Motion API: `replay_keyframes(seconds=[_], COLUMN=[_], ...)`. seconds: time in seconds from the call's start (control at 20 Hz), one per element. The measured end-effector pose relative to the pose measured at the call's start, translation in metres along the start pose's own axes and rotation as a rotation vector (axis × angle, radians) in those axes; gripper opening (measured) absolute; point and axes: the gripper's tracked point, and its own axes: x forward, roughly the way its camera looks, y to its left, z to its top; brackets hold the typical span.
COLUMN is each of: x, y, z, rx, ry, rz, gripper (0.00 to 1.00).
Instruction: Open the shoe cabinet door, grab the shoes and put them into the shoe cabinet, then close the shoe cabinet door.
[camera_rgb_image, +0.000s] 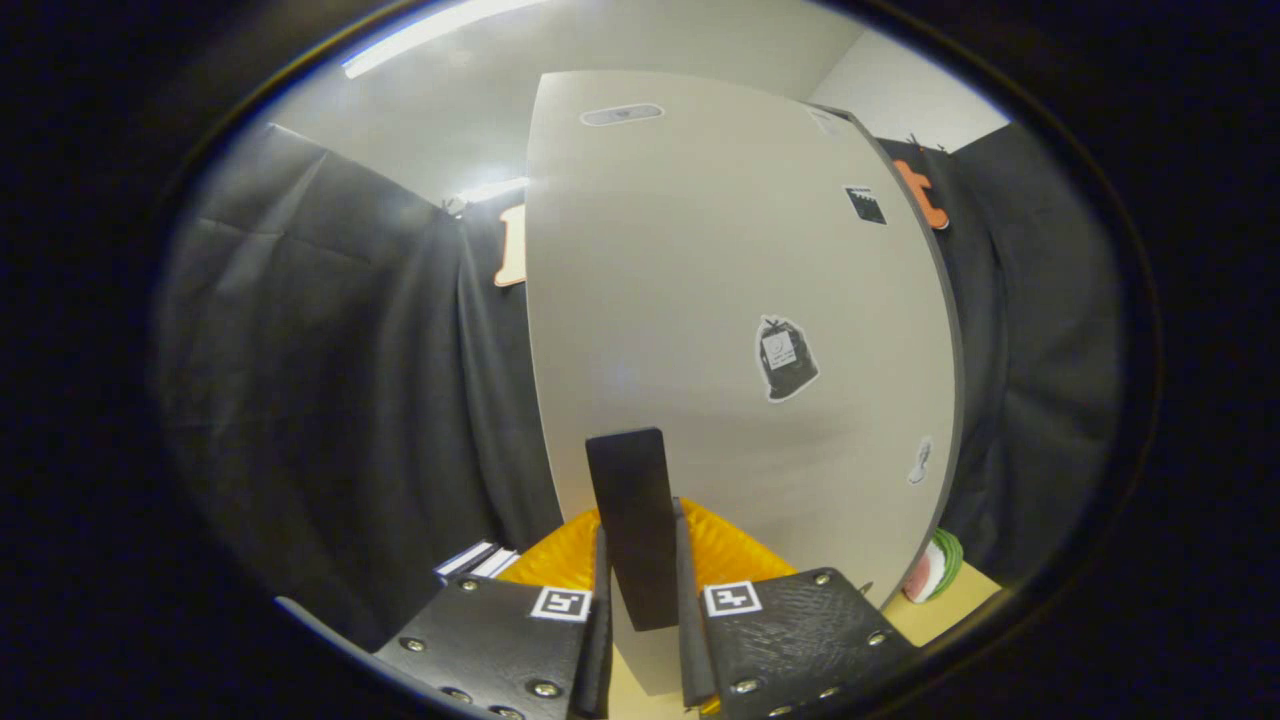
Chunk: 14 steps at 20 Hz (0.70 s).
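Gripping door handle (628, 520), claw (640, 620) clamped.

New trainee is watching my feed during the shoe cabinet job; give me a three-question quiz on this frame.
1. True or false: the gripper is shut on the black handle.
2. What colour is the thing low behind the gripper? A orange, B blue, C white.
3. Fill in: the door carries a sticker shaped like a ____.

Key: 1 true, both fingers press the handle's sides. 2 A, the orange thing. 3 bag.
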Motion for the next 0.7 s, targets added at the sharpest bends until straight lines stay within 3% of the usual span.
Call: replay_keyframes(seconds=[0.7], x=[-0.086], y=[-0.048], z=[0.005], rx=[-0.008], ry=[0.014], rz=[0.134], gripper=[0.27])
